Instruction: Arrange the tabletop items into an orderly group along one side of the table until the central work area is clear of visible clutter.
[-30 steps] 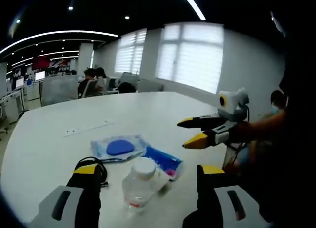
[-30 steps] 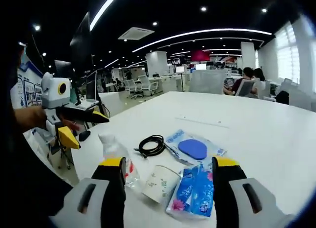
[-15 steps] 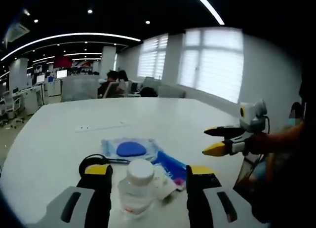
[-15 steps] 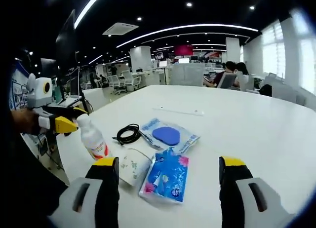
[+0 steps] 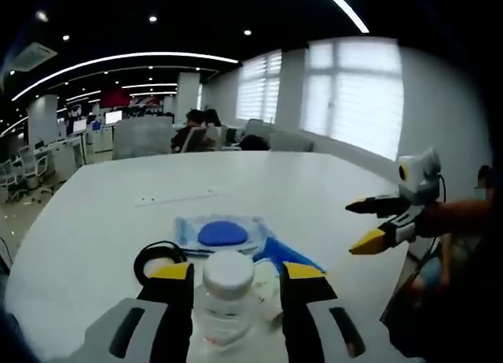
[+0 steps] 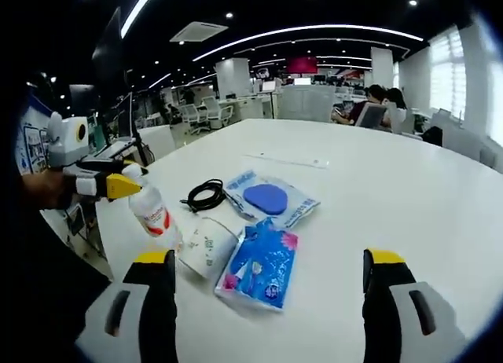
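Bottle sits clamped in the left tool, right tool spread empty, while cable, cup and packets remain unarranged.

Smooth, faintly glossy white desk. Clear plastic bottle with matt white cap. Shiny blue plastic tissue pack. Glossy transparent pouch. Printed paper cup. Black rubbery cable.

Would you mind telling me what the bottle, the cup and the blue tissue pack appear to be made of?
The bottle looks like clear, glossy plastic: see-through body, white cap, red label. The cup seems matte paper, white with faint print, lying on its side. The blue tissue pack looks like shiny plastic film, wrinkled and catching light. The left gripper closes around the bottle.
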### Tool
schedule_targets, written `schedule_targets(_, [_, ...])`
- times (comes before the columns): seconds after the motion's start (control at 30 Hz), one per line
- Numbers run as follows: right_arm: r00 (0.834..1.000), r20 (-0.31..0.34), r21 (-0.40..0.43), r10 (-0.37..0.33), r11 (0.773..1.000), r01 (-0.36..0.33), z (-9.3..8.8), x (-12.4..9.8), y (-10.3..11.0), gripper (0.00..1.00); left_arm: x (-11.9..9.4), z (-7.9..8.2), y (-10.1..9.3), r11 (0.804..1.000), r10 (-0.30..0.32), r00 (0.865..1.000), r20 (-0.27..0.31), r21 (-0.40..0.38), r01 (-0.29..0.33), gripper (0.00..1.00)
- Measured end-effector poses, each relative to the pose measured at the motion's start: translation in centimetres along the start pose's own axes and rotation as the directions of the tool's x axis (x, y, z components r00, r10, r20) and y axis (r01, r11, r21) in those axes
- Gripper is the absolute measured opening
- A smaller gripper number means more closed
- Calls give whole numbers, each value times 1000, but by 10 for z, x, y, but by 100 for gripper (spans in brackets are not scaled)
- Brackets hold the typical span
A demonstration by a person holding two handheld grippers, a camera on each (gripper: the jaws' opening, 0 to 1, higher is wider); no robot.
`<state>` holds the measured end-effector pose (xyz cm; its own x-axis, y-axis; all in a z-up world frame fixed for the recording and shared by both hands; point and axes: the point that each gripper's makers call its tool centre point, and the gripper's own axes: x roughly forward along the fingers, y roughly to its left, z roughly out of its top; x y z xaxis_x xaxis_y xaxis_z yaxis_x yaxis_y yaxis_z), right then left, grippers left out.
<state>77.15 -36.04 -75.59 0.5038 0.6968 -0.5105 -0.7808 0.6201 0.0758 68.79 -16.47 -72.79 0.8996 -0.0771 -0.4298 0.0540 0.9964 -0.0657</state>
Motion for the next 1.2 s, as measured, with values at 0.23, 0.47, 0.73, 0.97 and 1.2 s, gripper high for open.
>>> schedule_targets(0.23, [1000, -11, 29, -16, 999, 16, -4, 3, -7, 94, 4, 4, 8, 999, 52, 999, 10, -7, -52, 28])
schedule_targets(0.47, [1000, -16, 46, -19, 999, 20, -7, 5, -9, 93, 5, 6, 8, 998, 70, 997, 42, -4, -70, 23])
schedule_targets(0.73, [999, -36, 51, -13, 999, 15, -14, 7, -9, 92, 4, 6, 9, 997, 74, 997, 37, 36, -75, 21])
schedule_targets(0.97, [999, -28, 76, -25, 997, 27, -17, 6, -11, 91, 5, 6, 9, 998, 44, 998, 35, 53, -46, 19])
schedule_targets(1.2, [999, -20, 80, -28, 996, 29, -16, 4, -11, 91, 7, 7, 9, 998, -8, 1000, 20, 62, 7, 19])
